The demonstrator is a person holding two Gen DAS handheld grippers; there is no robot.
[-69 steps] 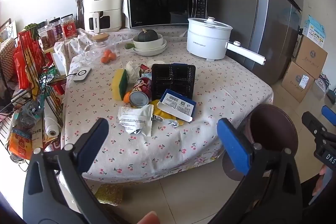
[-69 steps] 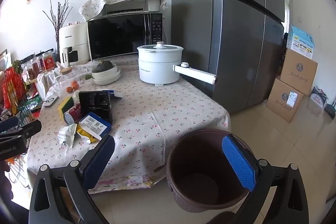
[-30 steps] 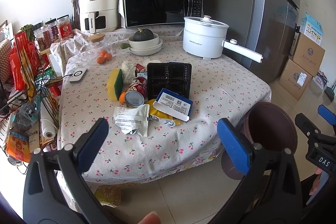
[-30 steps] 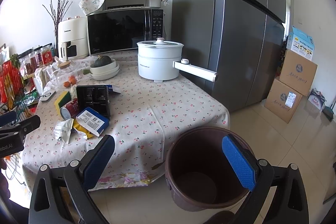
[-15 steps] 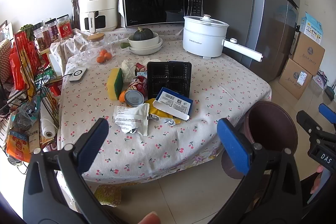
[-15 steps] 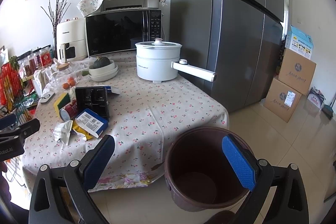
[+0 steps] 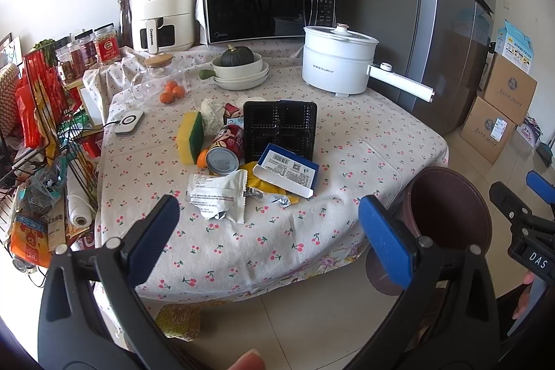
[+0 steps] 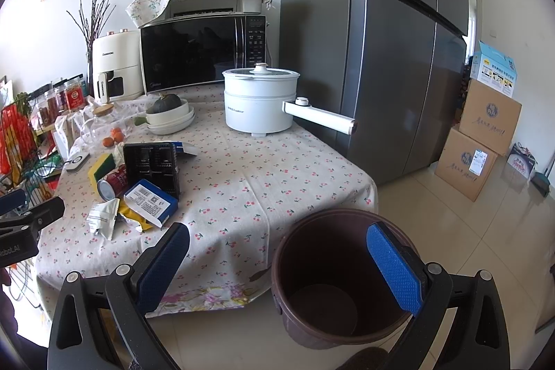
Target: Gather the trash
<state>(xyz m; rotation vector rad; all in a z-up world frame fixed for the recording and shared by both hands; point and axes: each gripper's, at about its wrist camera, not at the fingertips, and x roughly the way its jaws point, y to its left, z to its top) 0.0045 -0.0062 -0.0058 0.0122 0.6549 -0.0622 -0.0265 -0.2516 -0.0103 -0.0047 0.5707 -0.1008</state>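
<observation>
Since the earlier frames almost nothing had shifted: your left gripper (image 7: 269,226) still hung wide apart and empty off the table's (image 7: 364,141) near edge, the right gripper (image 8: 277,257) likewise over the bin (image 8: 341,280). Bare floor lay beside that smooth brown round bin (it stood just past the table corner). Crinkled wrappers (image 7: 218,195), a can (image 7: 225,151), a blue box (image 7: 288,169) and a ribbed black tray (image 7: 280,130) sat clustered on the cloth; the yellow wrapper was mostly covered.

Bright, sharp daylight throughout, with dark fisheye corners bending the edges.
</observation>
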